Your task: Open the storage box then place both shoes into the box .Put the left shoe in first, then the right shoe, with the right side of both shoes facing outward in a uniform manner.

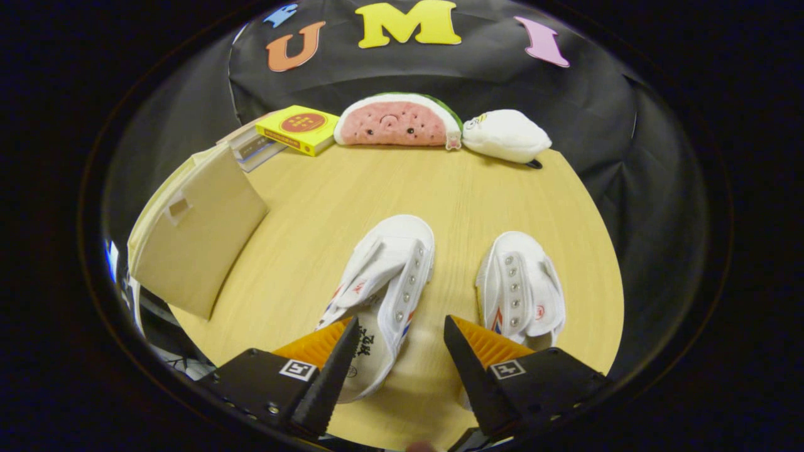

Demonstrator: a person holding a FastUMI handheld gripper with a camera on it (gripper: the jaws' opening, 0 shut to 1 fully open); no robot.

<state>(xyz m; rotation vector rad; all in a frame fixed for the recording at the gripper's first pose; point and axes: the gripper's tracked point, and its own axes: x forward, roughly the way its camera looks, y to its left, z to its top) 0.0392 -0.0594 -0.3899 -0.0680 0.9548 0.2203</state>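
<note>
Below, the gripper (401, 339) hung with its fingers spread apart, the heel of the left white canvas shoe (383, 276) lying between them, ungripped. Its white canvas mate (521, 285) lay just beside the right finger. Well apart, across the wooden table (377, 182), stood the beige storage box (201, 232).

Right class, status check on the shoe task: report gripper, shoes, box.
Gripper open, fingers astride left shoe's heel side. Right shoe beside it on table. Storage box off to one side; lid state unclear. Path unobstructed.
</note>
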